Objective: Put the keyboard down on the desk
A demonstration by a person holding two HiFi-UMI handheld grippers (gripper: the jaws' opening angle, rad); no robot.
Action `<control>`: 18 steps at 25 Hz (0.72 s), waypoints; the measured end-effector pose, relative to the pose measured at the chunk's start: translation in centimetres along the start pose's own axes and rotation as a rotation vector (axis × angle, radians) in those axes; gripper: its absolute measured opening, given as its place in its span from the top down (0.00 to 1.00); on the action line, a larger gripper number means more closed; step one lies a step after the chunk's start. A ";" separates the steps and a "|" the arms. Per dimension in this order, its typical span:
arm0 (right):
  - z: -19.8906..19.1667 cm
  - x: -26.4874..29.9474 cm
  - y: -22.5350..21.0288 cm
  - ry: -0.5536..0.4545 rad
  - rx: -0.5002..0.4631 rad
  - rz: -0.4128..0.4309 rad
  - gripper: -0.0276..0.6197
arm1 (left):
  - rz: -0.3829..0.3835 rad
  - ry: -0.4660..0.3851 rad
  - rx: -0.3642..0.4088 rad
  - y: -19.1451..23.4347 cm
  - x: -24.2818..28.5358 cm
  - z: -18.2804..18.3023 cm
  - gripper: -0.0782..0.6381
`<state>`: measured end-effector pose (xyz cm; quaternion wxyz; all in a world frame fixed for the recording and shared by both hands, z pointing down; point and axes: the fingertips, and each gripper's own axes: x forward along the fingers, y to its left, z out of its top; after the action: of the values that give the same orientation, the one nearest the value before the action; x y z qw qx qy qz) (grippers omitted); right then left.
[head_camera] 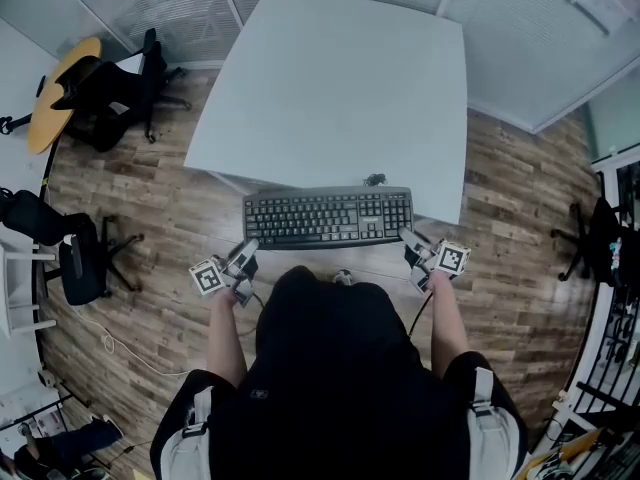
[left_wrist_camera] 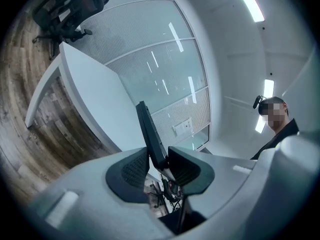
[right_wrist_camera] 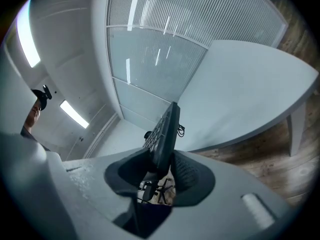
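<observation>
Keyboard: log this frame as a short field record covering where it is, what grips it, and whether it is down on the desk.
keyboard: black, full-size, level, in the air by the desk's near edge
left gripper: shut on the keyboard's left end
right gripper: shut on the keyboard's right end
desk: white, ahead of the person
cable: bunched behind the keyboard's far edge
status: keyboard appears not yet set down
</observation>
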<state>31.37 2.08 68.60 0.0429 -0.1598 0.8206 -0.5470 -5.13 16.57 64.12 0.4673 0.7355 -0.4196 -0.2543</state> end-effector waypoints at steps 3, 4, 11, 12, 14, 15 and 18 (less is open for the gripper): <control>0.0 0.4 -0.7 -0.001 0.008 0.000 0.75 | 0.010 0.003 -0.007 1.0 0.3 0.2 0.73; 0.3 1.1 -1.0 -0.001 0.007 -0.001 0.75 | 0.009 0.004 -0.006 1.5 0.7 0.9 0.73; 1.0 2.6 -1.8 -0.009 0.021 -0.006 0.75 | 0.007 0.019 -0.015 2.8 1.7 2.4 0.73; 0.7 2.0 -1.5 -0.011 0.021 -0.007 0.75 | 0.006 0.022 -0.013 2.5 1.6 1.9 0.73; 0.2 0.9 -1.3 -0.016 0.029 -0.017 0.75 | 0.002 0.028 -0.012 1.9 1.5 1.3 0.73; 0.3 1.1 -1.3 -0.018 0.031 -0.020 0.75 | 0.002 0.032 -0.012 2.0 1.6 1.6 0.73; 1.1 2.8 -1.4 -0.029 0.026 -0.018 0.75 | 0.011 0.045 -0.025 3.6 2.3 3.2 0.73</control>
<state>29.29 -0.29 69.77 0.0519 -0.1742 0.8112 -0.5558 -7.76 12.29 66.03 0.4871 0.7328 -0.4099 -0.2402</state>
